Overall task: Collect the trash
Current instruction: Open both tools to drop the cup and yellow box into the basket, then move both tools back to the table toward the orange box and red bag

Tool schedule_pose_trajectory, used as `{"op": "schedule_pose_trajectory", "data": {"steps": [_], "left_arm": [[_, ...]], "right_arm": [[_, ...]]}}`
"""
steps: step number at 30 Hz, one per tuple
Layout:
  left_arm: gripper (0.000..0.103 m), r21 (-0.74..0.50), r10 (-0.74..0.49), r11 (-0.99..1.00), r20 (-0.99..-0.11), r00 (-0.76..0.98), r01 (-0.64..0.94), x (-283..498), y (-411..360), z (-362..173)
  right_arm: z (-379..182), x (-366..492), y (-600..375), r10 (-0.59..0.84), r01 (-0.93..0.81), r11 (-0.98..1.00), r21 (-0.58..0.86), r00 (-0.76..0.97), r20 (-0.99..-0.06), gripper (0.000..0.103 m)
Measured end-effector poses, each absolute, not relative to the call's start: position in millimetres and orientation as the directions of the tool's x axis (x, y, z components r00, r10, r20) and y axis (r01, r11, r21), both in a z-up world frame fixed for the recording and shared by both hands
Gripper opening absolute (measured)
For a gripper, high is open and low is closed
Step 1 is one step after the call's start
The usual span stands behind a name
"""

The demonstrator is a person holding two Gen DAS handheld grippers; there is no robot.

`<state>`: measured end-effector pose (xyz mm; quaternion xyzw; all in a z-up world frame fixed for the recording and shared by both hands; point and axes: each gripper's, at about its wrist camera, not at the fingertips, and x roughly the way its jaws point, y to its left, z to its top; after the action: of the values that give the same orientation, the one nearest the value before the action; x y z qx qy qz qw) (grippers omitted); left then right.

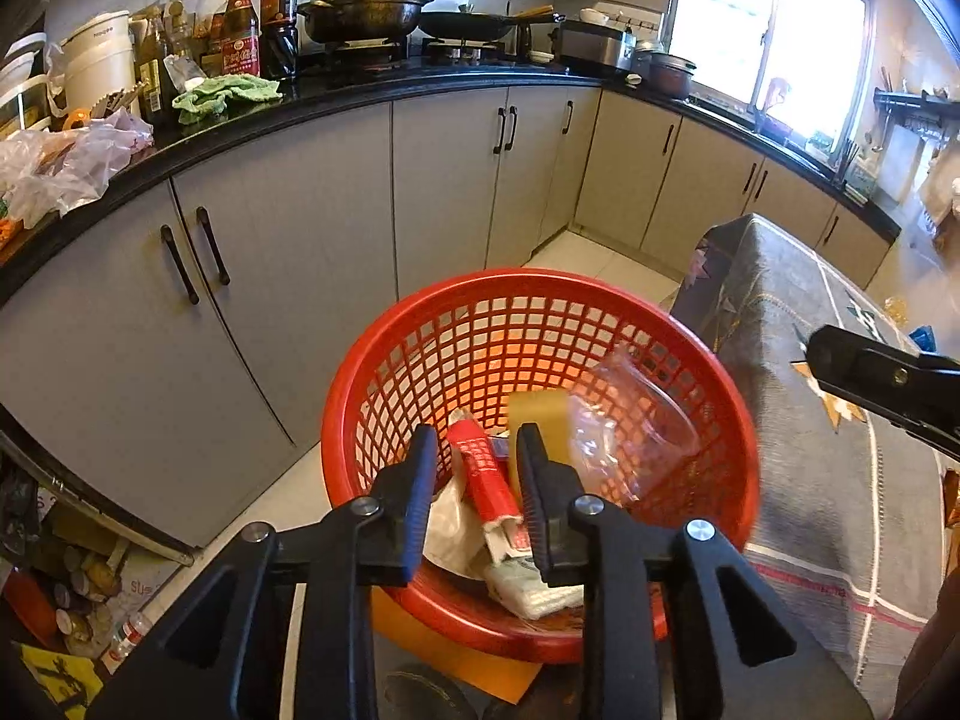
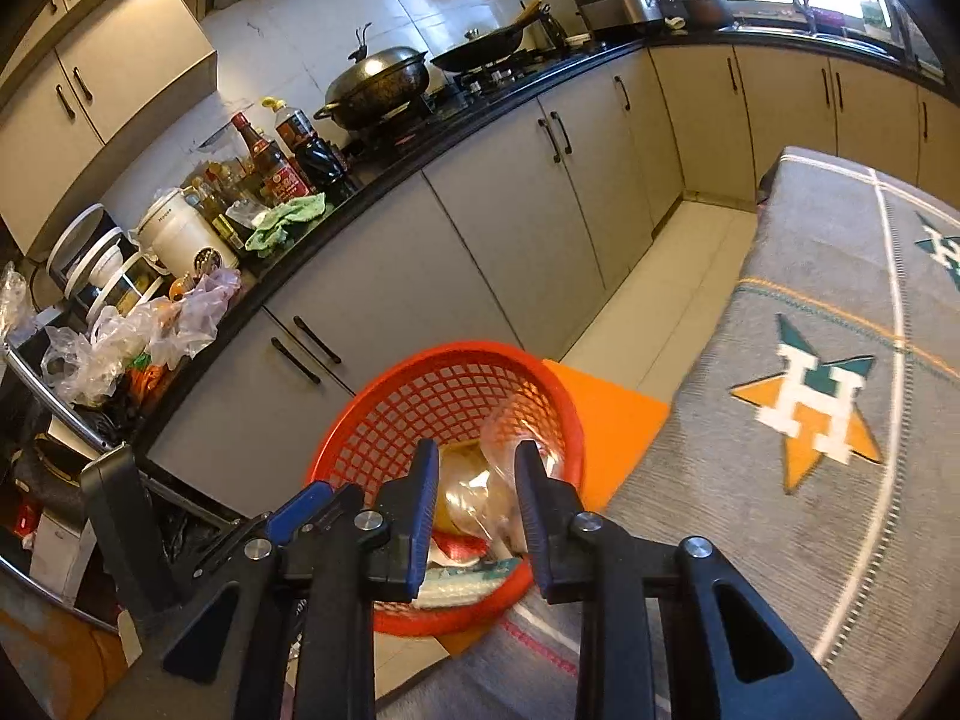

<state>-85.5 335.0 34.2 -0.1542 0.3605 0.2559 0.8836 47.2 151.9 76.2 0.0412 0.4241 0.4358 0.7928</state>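
Observation:
A red mesh basket (image 1: 540,324) stands on the floor beside the table; it also shows in the right wrist view (image 2: 444,396). Inside lie a red wrapper (image 1: 486,474), a tan tape roll (image 1: 540,420), a clear plastic bag (image 1: 630,432) and white paper (image 1: 450,528). My left gripper (image 1: 477,438) is open and empty, hovering over the basket's near rim. My right gripper (image 2: 474,456) is open and empty above the basket, with the clear bag (image 2: 510,456) lying below its fingers. The right gripper shows at the right edge of the left wrist view (image 1: 870,372).
A table with a grey patterned cloth (image 2: 810,390) stands right of the basket. An orange sheet (image 2: 600,414) lies under the basket. Grey cabinets (image 1: 300,252) with a black counter hold bottles, pots and plastic bags. Clutter (image 1: 72,600) sits on the floor at left.

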Motion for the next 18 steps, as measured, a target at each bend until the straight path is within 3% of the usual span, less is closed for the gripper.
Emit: {"op": "schedule_pose_trajectory", "data": {"steps": [5, 18], "left_arm": [[0.033, -0.076, 0.344, 0.839, -0.693, 0.634, -0.539, -92, 312, 47], [0.035, -0.002, 0.306, 0.914, -0.655, 0.691, -0.406, -84, 230, 70]], "right_arm": [[82, 43, 122, 0.714, -0.638, 0.639, 0.43, 0.282, -0.641, 0.029], [96, 38, 25, 0.707, -0.564, 0.681, 0.467, 0.338, -0.621, 0.03]]}}
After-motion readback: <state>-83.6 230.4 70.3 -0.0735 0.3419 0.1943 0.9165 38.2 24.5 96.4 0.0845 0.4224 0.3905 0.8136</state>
